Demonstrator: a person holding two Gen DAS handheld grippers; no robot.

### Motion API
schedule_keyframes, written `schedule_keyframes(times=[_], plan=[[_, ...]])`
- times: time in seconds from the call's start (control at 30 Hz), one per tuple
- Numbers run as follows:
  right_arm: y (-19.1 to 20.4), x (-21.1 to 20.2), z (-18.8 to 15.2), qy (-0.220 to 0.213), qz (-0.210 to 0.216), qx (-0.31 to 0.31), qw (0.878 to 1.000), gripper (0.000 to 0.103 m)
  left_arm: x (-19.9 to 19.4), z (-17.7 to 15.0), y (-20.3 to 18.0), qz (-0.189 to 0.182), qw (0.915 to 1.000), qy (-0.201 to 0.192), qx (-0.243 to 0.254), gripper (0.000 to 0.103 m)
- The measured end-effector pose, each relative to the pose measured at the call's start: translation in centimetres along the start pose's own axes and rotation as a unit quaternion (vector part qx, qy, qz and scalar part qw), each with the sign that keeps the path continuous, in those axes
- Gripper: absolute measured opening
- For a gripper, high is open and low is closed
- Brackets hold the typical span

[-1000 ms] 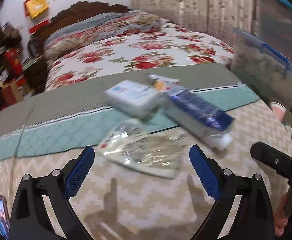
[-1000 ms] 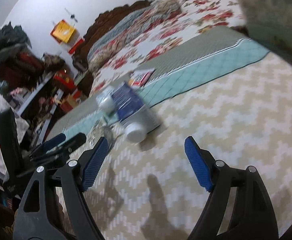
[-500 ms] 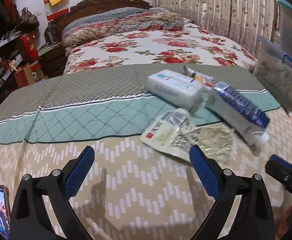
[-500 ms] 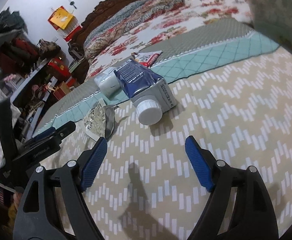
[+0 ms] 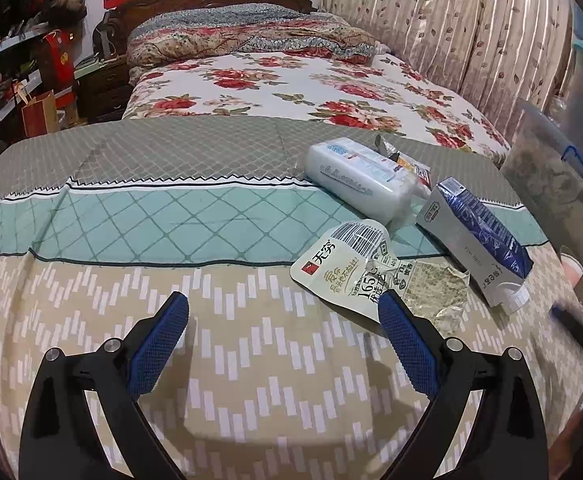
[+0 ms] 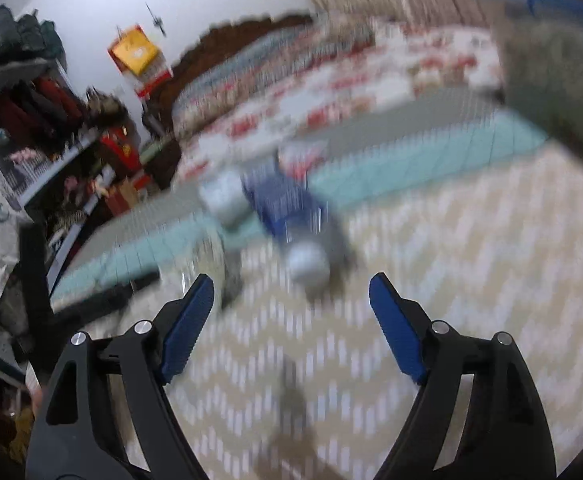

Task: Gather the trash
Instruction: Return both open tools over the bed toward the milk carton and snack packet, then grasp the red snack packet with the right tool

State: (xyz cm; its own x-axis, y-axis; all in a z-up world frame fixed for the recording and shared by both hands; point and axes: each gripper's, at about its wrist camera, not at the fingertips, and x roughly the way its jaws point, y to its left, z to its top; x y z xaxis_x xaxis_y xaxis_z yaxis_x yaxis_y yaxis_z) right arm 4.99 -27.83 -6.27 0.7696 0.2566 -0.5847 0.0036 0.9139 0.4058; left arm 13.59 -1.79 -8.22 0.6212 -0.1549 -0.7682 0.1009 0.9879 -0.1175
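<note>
While both grippers hang over the zigzag-patterned bedspread [image 5: 251, 360], nothing is held: the left gripper [image 5: 283, 312] has its jaws spread wide, and so does the right gripper [image 6: 291, 292]. The trash lies in a cluster ahead and to the right of the left gripper: a torn snack pouch [image 5: 355, 264] just beyond its right pad, a blue-and-grey milk carton [image 5: 475, 236] beside it, and a white wipes pack [image 5: 359, 180] further back. The right wrist view is blurred, the carton's white cap [image 6: 307, 264] facing the open jaws.

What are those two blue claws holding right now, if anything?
Nothing. The left gripper and right gripper are both open and empty; the snack wrapper and carton lie on the bed, ungrasped.
</note>
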Motion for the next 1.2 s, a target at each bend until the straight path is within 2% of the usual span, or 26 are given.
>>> schedule_keyframes(times=[0.07,0.13,0.2,0.23,0.27,0.3,0.47,0.53,0.6,0.67,0.7,0.73,0.8,0.87,0.9,0.97,1.1,1.2], plan=[[0.6,0.4,2.0,-0.008,-0.007,-0.02,1.0,0.081,-0.1,0.0,0.2,-0.004,1.0,-0.001,-0.003,0.092],[1.1,2.7,3.7,0.023,0.001,-0.039,0.999,0.081,-0.1,0.0,0.4,-0.007,1.0,-0.001,-0.003,0.092],[1.5,5.9,4.2,0.051,-0.027,-0.068,0.996,0.081,-0.2,0.0,0.6,-0.009,0.9999,0.0,-0.008,0.092],[1.6,7.0,4.1,0.067,-0.037,-0.075,0.994,0.075,-0.2,0.0,0.7,-0.01,0.9999,0.0,-0.011,0.092],[1.6,7.8,4.1,0.08,-0.041,-0.076,0.993,0.063,-0.2,0.0,1.0,-0.012,0.9998,0.0,-0.014,0.092],[1.4,8.3,3.8,0.092,-0.032,-0.068,0.993,0.059,-0.3,0.0,1.2,-0.014,0.9997,0.0,-0.02,0.092],[2.9,5.2,0.9,0.109,-0.004,-0.095,0.989,0.056,-0.2,0.1,2.1,-0.028,0.9987,0.005,-0.042,0.092],[4.2,2.9,-1.4,0.127,0.032,-0.129,0.983,0.056,-0.2,0.2,2.8,-0.041,0.9976,0.009,-0.055,0.092],[5.8,1.1,-3.7,0.163,0.097,-0.173,0.966,0.058,-0.2,0.2,3.8,-0.054,0.9955,0.012,-0.077,0.092],[6.9,0.0,-4.6,0.184,0.135,-0.206,0.952,0.064,-0.1,0.2,4.4,-0.059,0.9936,0.015,-0.095,0.092],[7.2,-0.4,-4.3,0.18,0.142,-0.215,0.949,0.077,-0.1,0.2,4.7,-0.058,0.9927,0.016,-0.104,0.092],[7.2,-0.5,-3.6,0.167,0.145,-0.215,0.951,0.084,-0.2,0.2,4.9,-0.058,0.9925,0.014,-0.107,0.092],[6.4,0.2,0.0,0.123,0.146,-0.187,0.964,0.084,-0.3,0.2,4.8,-0.048,0.9932,0.012,-0.106,0.092],[5.4,2.3,3.3,0.103,0.119,-0.143,0.977,0.084,-0.5,0.3,4.7,-0.045,0.9939,0.007,-0.101,0.092],[4.8,4.5,5.6,0.094,0.08,-0.114,0.986,0.084,-0.5,0.3,4.6,-0.043,0.9942,0.005,-0.099,0.092],[3.4,9.0,9.3,0.09,0.015,-0.066,0.994,0.084,-0.7,0.3,4.3,-0.04,0.995,-0.001,-0.092,0.092],[1.8,16.4,13.2,0.12,-0.058,-0.008,0.991,0.083,-0.8,0.3,4.0,-0.039,0.9954,-0.007,-0.087,0.092],[1.1,20.8,14.0,0.15,-0.103,-0.005,0.983,0.083,-0.7,0.4,4.0,-0.044,0.995,-0.008,-0.089,0.092]])
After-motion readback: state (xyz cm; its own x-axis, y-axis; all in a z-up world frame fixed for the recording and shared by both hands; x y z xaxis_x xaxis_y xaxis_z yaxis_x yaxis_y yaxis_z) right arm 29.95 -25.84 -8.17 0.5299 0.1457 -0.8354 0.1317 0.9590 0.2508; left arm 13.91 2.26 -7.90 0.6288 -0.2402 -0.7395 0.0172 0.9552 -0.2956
